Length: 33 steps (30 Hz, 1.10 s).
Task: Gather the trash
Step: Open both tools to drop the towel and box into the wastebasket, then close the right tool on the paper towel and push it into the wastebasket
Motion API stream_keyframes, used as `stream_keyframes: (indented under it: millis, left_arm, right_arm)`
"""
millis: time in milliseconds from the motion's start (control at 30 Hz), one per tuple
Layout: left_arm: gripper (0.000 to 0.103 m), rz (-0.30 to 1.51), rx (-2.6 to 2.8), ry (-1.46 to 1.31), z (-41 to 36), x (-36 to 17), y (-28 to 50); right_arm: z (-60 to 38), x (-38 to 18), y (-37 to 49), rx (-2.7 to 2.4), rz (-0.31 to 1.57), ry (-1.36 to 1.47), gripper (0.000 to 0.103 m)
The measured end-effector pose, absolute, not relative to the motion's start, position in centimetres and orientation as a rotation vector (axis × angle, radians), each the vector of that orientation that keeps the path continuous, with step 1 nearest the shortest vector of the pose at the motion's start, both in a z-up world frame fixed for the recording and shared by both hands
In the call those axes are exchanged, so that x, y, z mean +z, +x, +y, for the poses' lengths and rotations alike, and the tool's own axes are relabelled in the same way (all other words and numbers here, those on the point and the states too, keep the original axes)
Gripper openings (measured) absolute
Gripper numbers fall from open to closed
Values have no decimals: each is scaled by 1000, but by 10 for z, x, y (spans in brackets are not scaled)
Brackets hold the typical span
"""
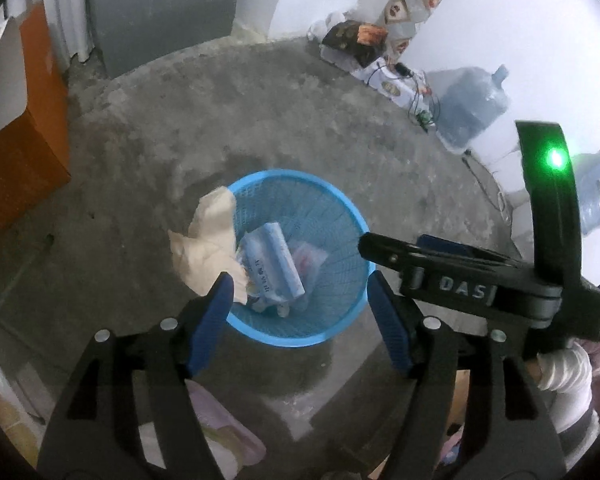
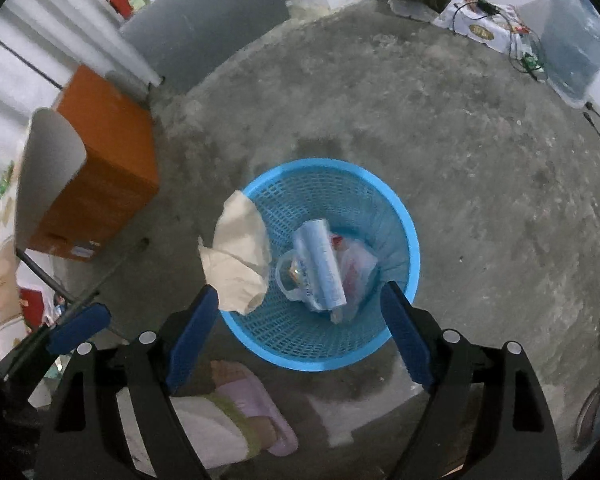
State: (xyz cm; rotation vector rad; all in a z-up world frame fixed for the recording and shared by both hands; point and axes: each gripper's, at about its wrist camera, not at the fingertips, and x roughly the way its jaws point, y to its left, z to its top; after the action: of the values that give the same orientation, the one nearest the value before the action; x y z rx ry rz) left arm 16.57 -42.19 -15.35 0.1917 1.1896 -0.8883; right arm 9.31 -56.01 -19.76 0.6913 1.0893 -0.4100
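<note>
A blue mesh basket (image 1: 288, 174) (image 2: 324, 165) stands on the concrete floor right below both grippers. Inside it lie a light-blue rolled packet (image 1: 278, 258) (image 2: 324, 266) and a crumpled clear plastic bag (image 1: 310, 258) (image 2: 358, 270). A crumpled beige paper (image 1: 208, 246) (image 2: 236, 256) hangs over the basket's left rim, partly outside it. My left gripper (image 1: 300, 284) is open above the basket, and its left fingertip is close to the paper without pinching it. My right gripper (image 2: 300, 292) (image 1: 396, 245) is open too, with nothing between its pads.
An orange box (image 1: 24, 148) (image 2: 104, 160) and a grey panel (image 1: 160, 16) stand at the far left. Water jugs (image 1: 472, 108), boxes and cables line the right wall. A pink slipper (image 2: 252, 412) shows beneath the grippers. A white-gloved hand (image 1: 564, 372) holds the right gripper.
</note>
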Motion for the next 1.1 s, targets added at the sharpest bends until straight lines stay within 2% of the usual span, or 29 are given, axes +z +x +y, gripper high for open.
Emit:
stream_keyframes:
  millis: [367, 533, 667, 867, 1100]
  left_arm:
    - [66, 1141, -897, 81, -386, -110, 160]
    - [66, 1068, -866, 52, -346, -71, 159]
    - [68, 988, -861, 67, -307, -34, 154]
    - [76, 881, -842, 86, -233, 11, 138]
    - [78, 846, -738, 16, -129, 20, 126]
  right_arm:
    - [-546, -113, 59, -419, 887, 646, 81]
    - [-543, -102, 52, -408, 826, 678, 81]
    - [-529, -131, 72, -340, 899, 713, 81]
    - [-495, -206, 134, -206, 1066, 757, 81]
    - [-478, -285, 205, -222, 1239, 736, 68]
